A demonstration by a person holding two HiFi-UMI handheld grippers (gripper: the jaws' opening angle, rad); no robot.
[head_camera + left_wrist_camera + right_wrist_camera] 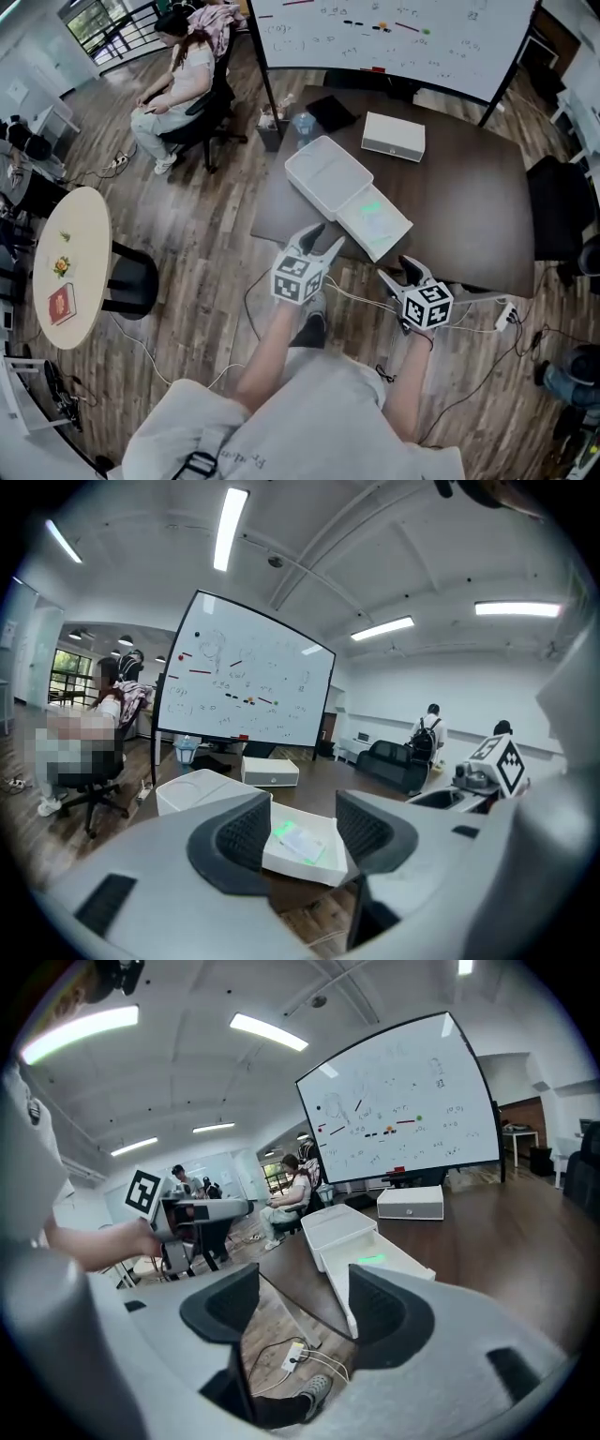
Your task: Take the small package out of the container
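A white container (386,234) lies with its lid (326,173) folded open near the front edge of the dark table (469,216). A small package with a green glow (371,208) rests inside it. My left gripper (322,240) hovers at the table's front edge just short of the container, open and empty. In the left gripper view the container (319,866) and package (298,841) show beyond that gripper's (302,829) jaws. My right gripper (401,272) hangs open and empty off the table's front edge, to the right of the left one. The right gripper view has the container (398,1258) ahead of the gripper (305,1312).
A second, closed white box (394,136) sits at the table's far side, with a black pad (330,112) and small items (281,127) at the far left corner. A whiteboard (394,37) stands behind. A person sits on a chair (183,84). Cables (469,319) trail on the floor.
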